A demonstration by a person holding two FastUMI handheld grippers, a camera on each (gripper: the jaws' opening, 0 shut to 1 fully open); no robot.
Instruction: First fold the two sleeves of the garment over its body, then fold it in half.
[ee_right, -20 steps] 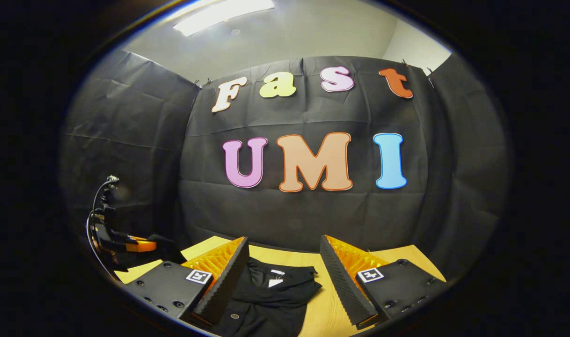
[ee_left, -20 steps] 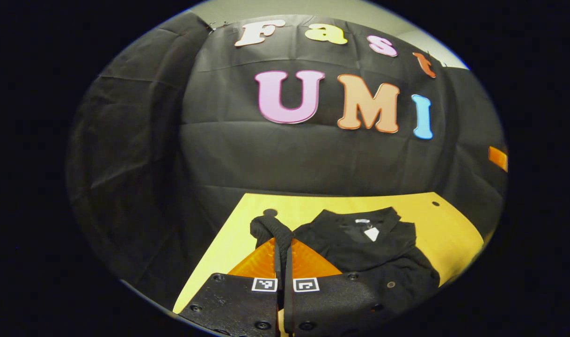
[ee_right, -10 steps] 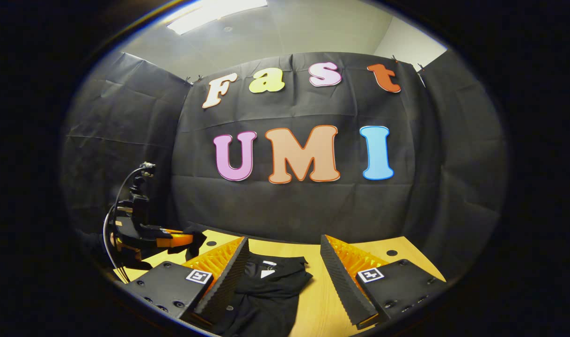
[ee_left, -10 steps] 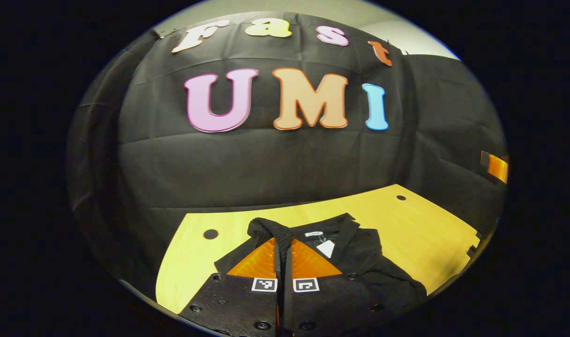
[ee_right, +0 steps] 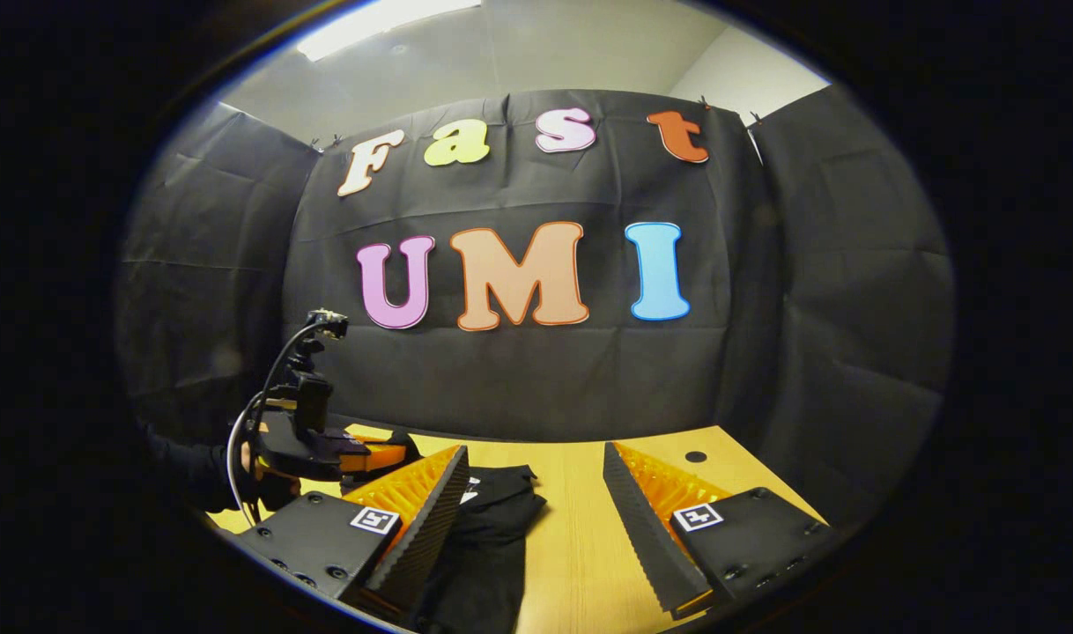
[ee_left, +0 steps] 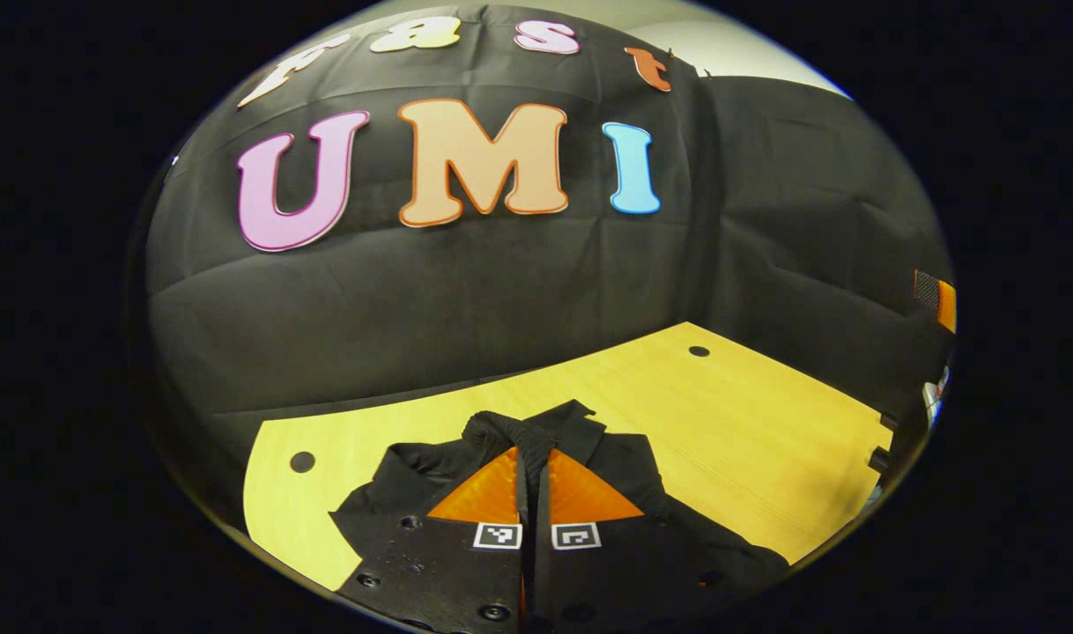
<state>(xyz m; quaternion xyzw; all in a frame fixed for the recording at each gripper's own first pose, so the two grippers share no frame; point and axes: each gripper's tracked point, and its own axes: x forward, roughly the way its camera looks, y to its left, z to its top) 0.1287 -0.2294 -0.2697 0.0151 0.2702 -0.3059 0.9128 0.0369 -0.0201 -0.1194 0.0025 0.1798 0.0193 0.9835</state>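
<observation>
A: Garment [ee_left: 387, 489] first: it is a dark top lying on the yellow wooden table [ee_left: 765, 423], toward the near left part of the board in the left gripper view, with its body spread under that tool

B: And the left gripper [ee_left: 533, 453]?

A: Its two fingers are pressed together on a bunched bit of dark cloth, which I take for the sleeve [ee_left: 510, 433], lifted above the body of the top. In the right gripper view that same tool sits at the left with a hand behind it

B: The right gripper [ee_right: 536, 502]?

A: Fingers spread wide, nothing between them, hovering over the table with the folded-looking dark cloth just inside its left finger

B: How will the cloth behave?

A: I judge it soft and light, limp enough to sag and crease wherever it is not carried. A pinch at the cuff or hem corner should do; a grip on the middle of a panel would only drag a heap along

B: Room to work?

A: Plenty of bare board to the right of the top and beyond it, up to the black cloth wall [ee_left: 466, 291]. The table's left edge is near the cloth, so anything pulled that way could slide off. Small round holes [ee_left: 699, 351] sit near the far corners, well apart from the fabric
</observation>
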